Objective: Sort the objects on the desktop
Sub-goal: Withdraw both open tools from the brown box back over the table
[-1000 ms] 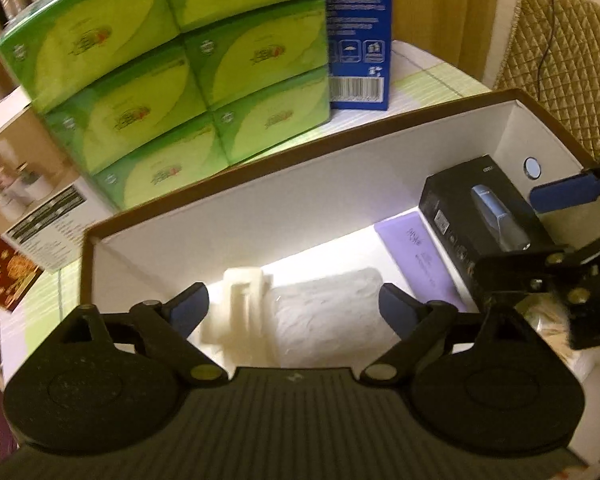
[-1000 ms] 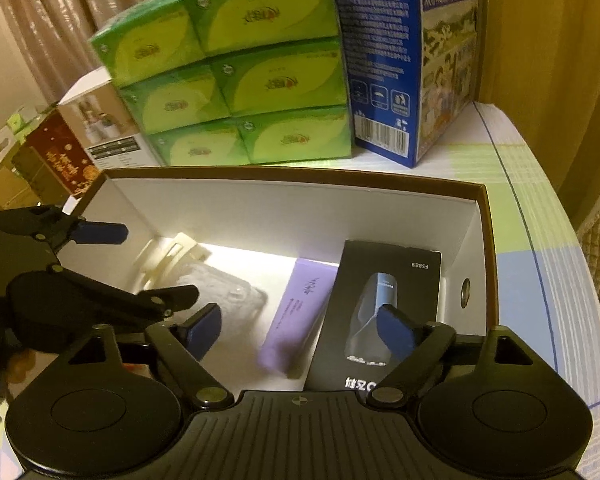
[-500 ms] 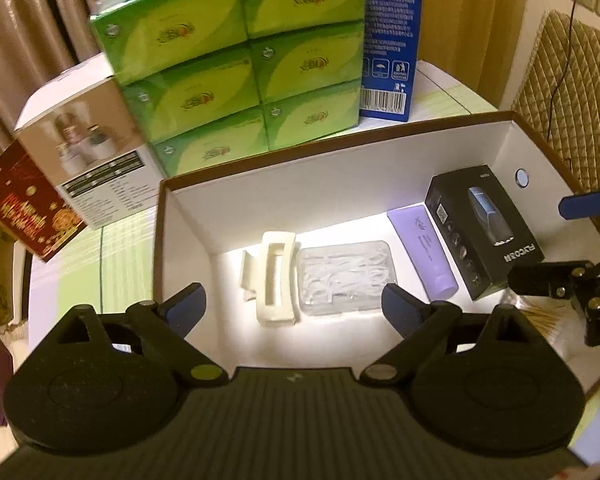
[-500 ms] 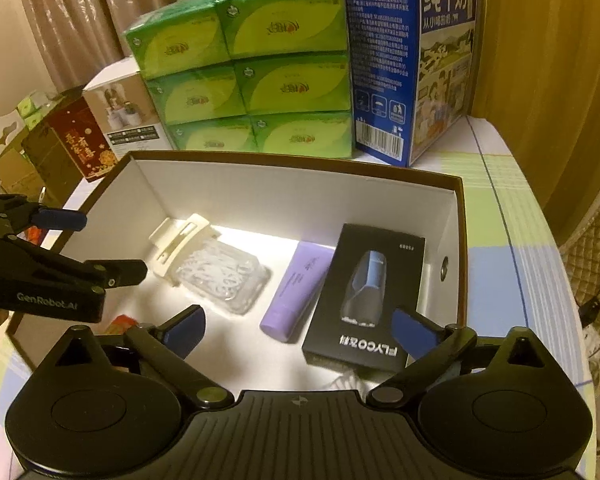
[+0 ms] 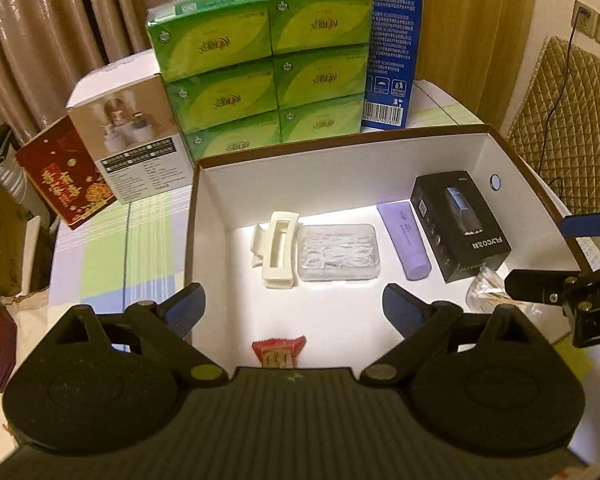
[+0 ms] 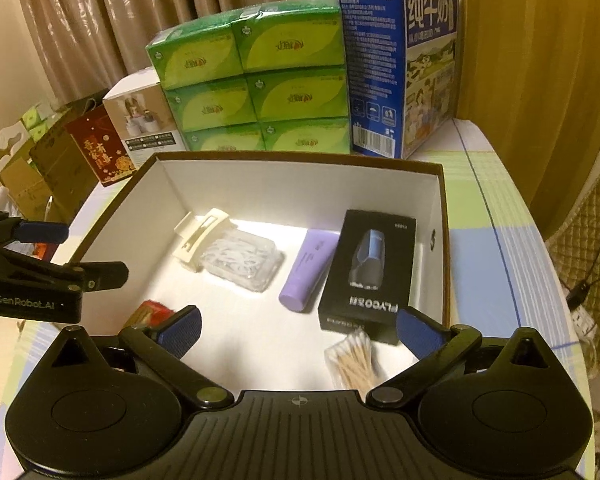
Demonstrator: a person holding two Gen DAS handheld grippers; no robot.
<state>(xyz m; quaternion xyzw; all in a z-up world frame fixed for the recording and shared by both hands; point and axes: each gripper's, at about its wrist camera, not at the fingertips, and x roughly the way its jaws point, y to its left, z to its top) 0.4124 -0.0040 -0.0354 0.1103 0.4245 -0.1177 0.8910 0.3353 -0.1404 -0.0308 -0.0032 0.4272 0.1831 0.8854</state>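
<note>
The brown cardboard box with white inside walls (image 5: 204,216) holds a cream plastic hair claw (image 5: 278,250) touching a clear ridged case of floss picks (image 5: 338,253) near its back wall, plus a lilac tube (image 5: 406,240) beside a black razor carton (image 5: 460,224) by its right wall. Only the right wrist view properly shows the bundle of wooden cotton swabs (image 6: 354,358) in the front right corner, while the red snack packet (image 5: 279,351) sits by the front edge. Both the left gripper (image 5: 292,306) and right gripper (image 6: 298,330) hang wide open with nothing in them.
</note>
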